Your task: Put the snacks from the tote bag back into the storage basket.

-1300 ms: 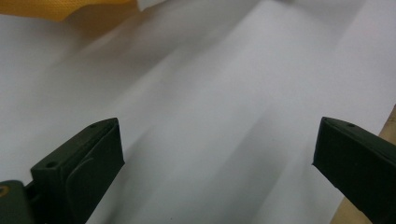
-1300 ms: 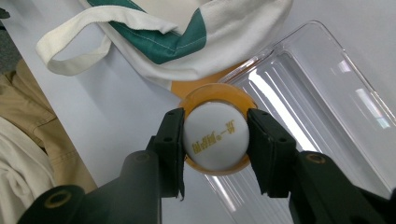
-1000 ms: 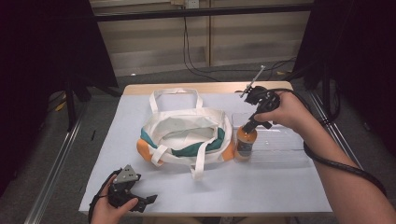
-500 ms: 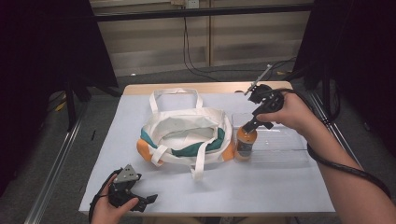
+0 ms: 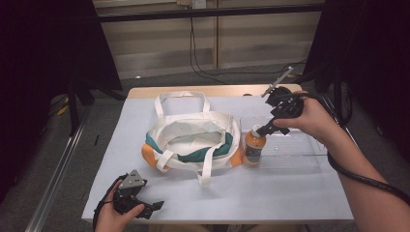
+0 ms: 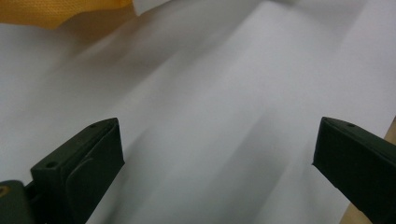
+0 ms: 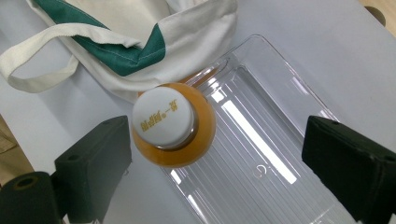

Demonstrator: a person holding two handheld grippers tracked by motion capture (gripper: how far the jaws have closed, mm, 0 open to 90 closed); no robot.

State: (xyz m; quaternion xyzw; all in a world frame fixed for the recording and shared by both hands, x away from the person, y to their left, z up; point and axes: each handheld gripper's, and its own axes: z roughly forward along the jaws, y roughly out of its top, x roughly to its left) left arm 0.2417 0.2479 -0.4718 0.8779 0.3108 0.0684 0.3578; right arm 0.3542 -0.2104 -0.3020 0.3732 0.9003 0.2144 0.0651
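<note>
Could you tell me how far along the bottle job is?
Done: the bottle stands upright in the clear tray beside the tote bag. In hand: the right gripper has just been opening around its cap. Left: probably pulling away; the left gripper rests open.

We count one bottle [image 5: 253,147] of orange drink with a white cap; one clear plastic tray [image 5: 295,150]; one canvas tote bag [image 5: 193,140] in cream, green and orange, carrying two looped handles, possibly more folded under; one table [image 5: 270,193] with a white cover; two handheld grippers, left gripper [image 5: 145,207] and right gripper [image 5: 263,129].
</note>
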